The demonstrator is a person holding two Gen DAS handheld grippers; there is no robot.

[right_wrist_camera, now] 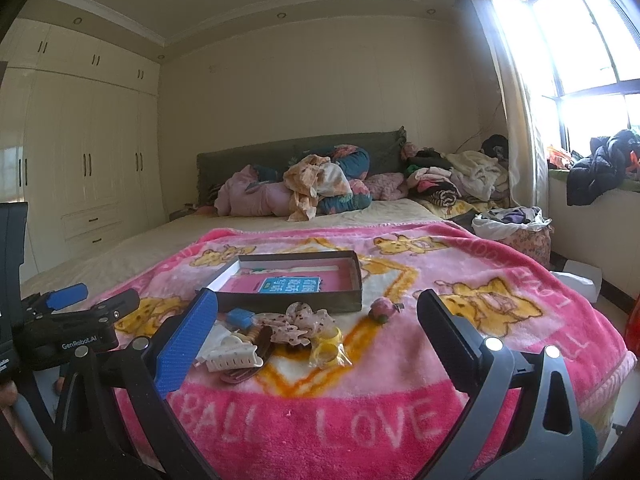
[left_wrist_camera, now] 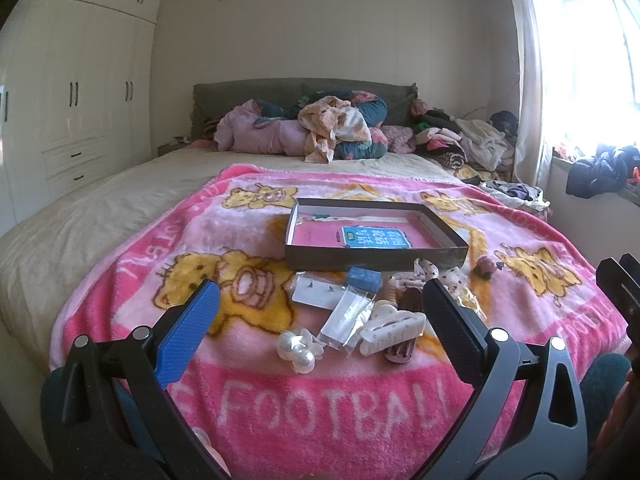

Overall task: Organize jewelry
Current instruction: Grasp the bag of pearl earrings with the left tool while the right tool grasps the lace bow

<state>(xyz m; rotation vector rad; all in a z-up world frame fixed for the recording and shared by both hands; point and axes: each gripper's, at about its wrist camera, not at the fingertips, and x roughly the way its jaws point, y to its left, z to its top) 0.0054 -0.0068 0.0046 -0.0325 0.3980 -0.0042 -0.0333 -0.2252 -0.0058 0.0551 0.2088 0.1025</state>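
Bedroom daylight pours over a bed spread with a pink blanket (left_wrist_camera: pixel 280 412), and everything hangs off one landmark: the shallow open box (left_wrist_camera: pixel 376 258) lying flat mid-blanket. Its rim is low and its mouth faces up, probably so small pieces can be dropped straight in. Just in front of the box sits the jewelry heap: a blue clip (left_wrist_camera: pixel 364 279) nearest its front wall, then an earring card (left_wrist_camera: pixel 316 292), a clear packet (left_wrist_camera: pixel 348 320), a white claw clip (left_wrist_camera: pixel 394 330) and a pearl hair tie (left_wrist_camera: pixel 298 350) farthest out. Off the box's front right corner lies a small pink berry-shaped piece (right_wrist_camera: pixel 383 309), and a dotted bow (right_wrist_camera: pixel 302 322) rests just before the front wall. Nothing from the heap seems to be inside the box yet, so sorting looks barely begun. Left hand-held gripper (left_wrist_camera: pixel 320 312) hovers over the heap, spread wide and empty, framing the claw clip. Right hand-held gripper (right_wrist_camera: pixel 318 320) is likewise spread wide, holding nothing and touching nothing.
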